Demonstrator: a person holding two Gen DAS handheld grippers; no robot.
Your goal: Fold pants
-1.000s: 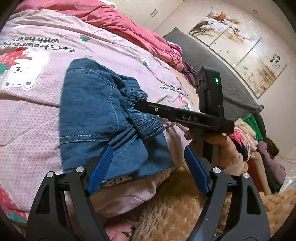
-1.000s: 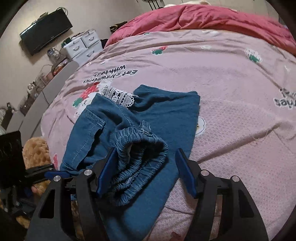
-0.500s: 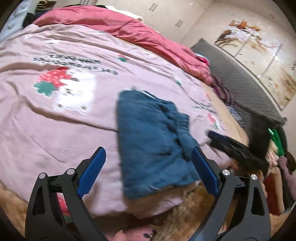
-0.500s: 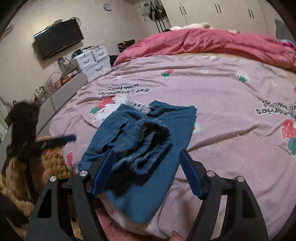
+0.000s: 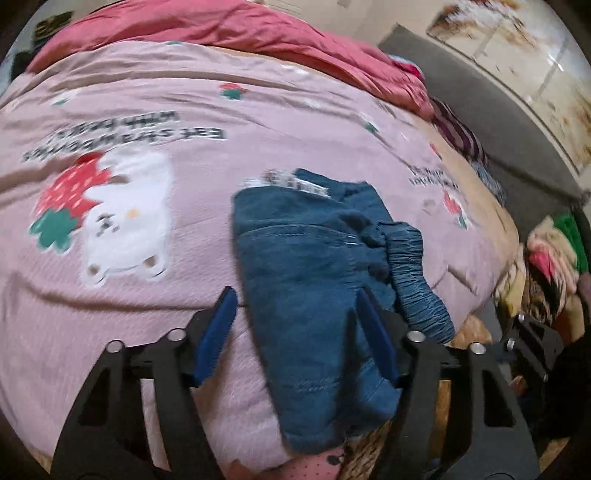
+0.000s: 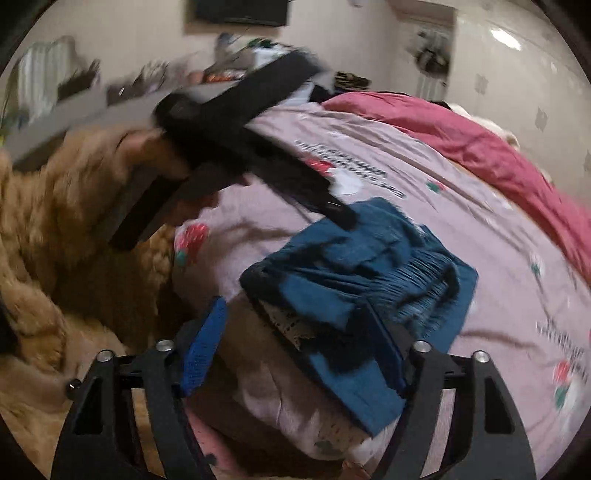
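Left wrist view: pants (image 5: 317,280) lie folded at the bed's (image 5: 147,258) near edge, toward 5 o'clock, elastic waistband (image 5: 413,273) bunched on top. Your left gripper (image 5: 295,332) is spread wide over the denim, holding nothing; right gripper (image 6: 291,347) likewise gapes empty. Judging by the rumpled waistband, you want to pinch it flat and square the edges. Count: one pants, two grippers, one red quilt (image 5: 258,33).
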